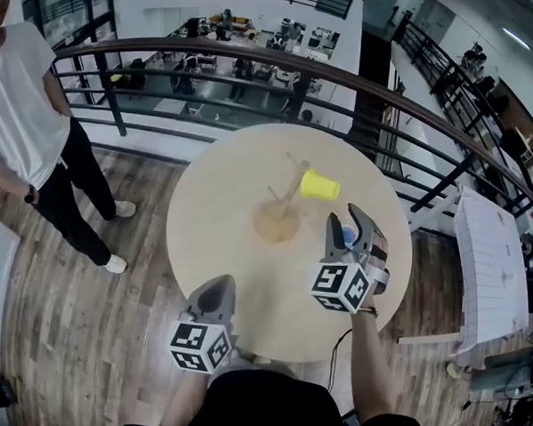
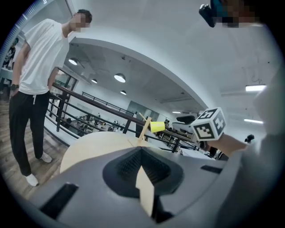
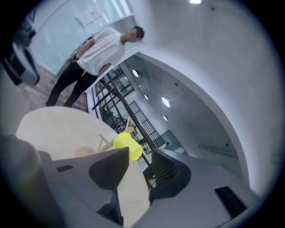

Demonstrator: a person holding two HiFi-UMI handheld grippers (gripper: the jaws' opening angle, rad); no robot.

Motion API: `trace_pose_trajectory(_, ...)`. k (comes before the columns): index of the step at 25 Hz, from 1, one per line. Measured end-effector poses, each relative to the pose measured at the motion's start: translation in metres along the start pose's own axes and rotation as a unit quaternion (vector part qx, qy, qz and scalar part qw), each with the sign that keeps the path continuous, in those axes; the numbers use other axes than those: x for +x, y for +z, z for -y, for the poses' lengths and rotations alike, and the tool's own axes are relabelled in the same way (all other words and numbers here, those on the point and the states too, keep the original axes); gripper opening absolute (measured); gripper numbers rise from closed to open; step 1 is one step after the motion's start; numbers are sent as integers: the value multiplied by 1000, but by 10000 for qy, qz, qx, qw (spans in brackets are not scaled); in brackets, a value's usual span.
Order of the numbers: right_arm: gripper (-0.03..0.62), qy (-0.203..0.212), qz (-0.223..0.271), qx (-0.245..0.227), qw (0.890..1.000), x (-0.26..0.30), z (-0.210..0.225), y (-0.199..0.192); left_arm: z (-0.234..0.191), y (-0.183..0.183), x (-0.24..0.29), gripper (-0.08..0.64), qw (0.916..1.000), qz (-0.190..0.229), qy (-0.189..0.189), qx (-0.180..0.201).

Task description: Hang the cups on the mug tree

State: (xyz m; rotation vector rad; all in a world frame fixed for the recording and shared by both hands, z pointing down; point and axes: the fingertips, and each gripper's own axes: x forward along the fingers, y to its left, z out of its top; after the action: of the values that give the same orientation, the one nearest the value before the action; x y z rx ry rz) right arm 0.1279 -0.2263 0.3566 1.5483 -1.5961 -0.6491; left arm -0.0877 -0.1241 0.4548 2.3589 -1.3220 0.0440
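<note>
Ok, yellow cup point(image 1: 320, 185) is hanging on a peg of the mug tree point(image 1: 285, 200). Right gripper point(image 1: 346, 216) is hovering just beside the tree, jaws parted, gripping nothing. Left gripper point(image 1: 220, 284) is idling well short of the tree, jaws clenched empty. Advising: back the right gripper off straight, avoiding bumping the cup. Blue patch point(image 1: 346, 233) beside the right jaws isn't resolving; possibly another cup.

Around my bench
A bystander point(image 1: 22, 115) is standing at ten o'clock of my round table point(image 1: 213, 205); railing point(image 1: 257, 60) curving at twelve.
</note>
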Motion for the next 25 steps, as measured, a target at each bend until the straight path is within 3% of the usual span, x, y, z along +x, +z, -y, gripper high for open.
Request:
trace_pose_trajectory(4, 73, -147, 205, 1103, 9936, -34, 13, -16, 13, 2, 9, 2, 9997, -73, -145, 163)
trace_pose_trajectory(6, 40, -186, 351, 1737, 9840, -50, 17, -26, 19, 3, 13, 2, 9994, -103, -202, 256)
trace_pose_trajectory(8, 28, -164, 513, 2535, 9658, -64, 20, -34, 24, 6, 16, 2, 9990, -116, -255, 343)
trace_pose_trajectory(11, 17, -184, 713, 3616, 9294, -81, 25, -56, 33, 10, 23, 2, 9982, -128, -330, 486)
trace_pose_trajectory(14, 9, -159, 861, 4363, 8955, -95, 22, -78, 43, 8, 30, 2, 9974, -149, -382, 597)
trace_pose_trajectory(17, 9, -80, 948, 4763, 8741, -108, 14, -90, 52, 8, 35, 2, 9967, -158, -421, 670)
trace_pose_trajectory(19, 8, -41, 922, 4906, 8665, -114, 8, -97, 57, 9, 38, 2, 9964, -162, -440, 700)
trace_pose_trajectory(25, 8, -149, 796, 4850, 8708, -120, 10, -119, 74, 5, 48, 2, 9957, -138, -505, 768)
